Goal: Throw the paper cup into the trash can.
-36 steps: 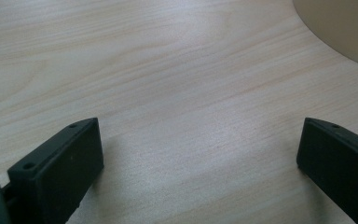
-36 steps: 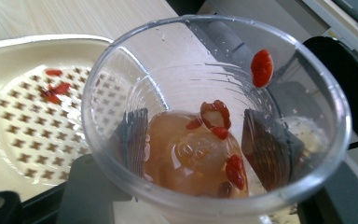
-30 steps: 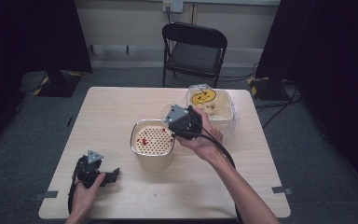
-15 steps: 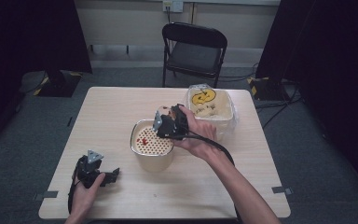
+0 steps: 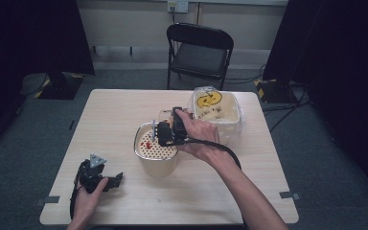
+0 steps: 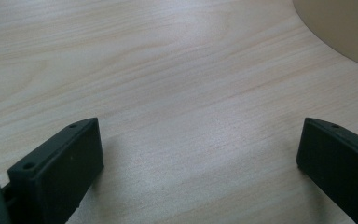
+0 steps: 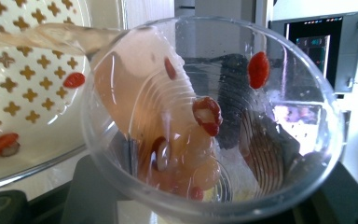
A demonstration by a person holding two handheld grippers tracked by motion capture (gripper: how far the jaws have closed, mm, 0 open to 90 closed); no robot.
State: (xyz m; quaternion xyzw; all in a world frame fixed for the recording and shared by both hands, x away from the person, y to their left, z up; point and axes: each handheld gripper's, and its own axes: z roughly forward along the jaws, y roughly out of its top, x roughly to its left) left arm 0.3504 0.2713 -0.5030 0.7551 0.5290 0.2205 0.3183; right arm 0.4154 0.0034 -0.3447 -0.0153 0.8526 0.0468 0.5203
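My right gripper [image 5: 165,130] is shut on a clear plastic cup [image 5: 163,116] and holds it tipped on its side over a white strainer [image 5: 141,147] that sits in a beige pot [image 5: 162,166] at the table's middle. In the right gripper view the cup [image 7: 214,116] spills pale liquid and red berries [image 7: 207,114] towards the strainer [image 7: 23,93], whose cross-shaped holes hold a few berries. My left gripper [image 5: 112,181] rests on the table at the lower left. Its jaws stand wide apart over bare wood [image 6: 200,158].
A clear bag with a yellow pumpkin face [image 5: 215,112] stands just right of the pot, behind my right hand. A black folding chair [image 5: 199,50] is beyond the table's far edge [image 5: 124,91]. The pot's side [image 6: 345,28] shows ahead of the left gripper.
My right gripper has carried the cup leftward from beside the bag to over the strainer and tipped it. The left gripper has stayed still.
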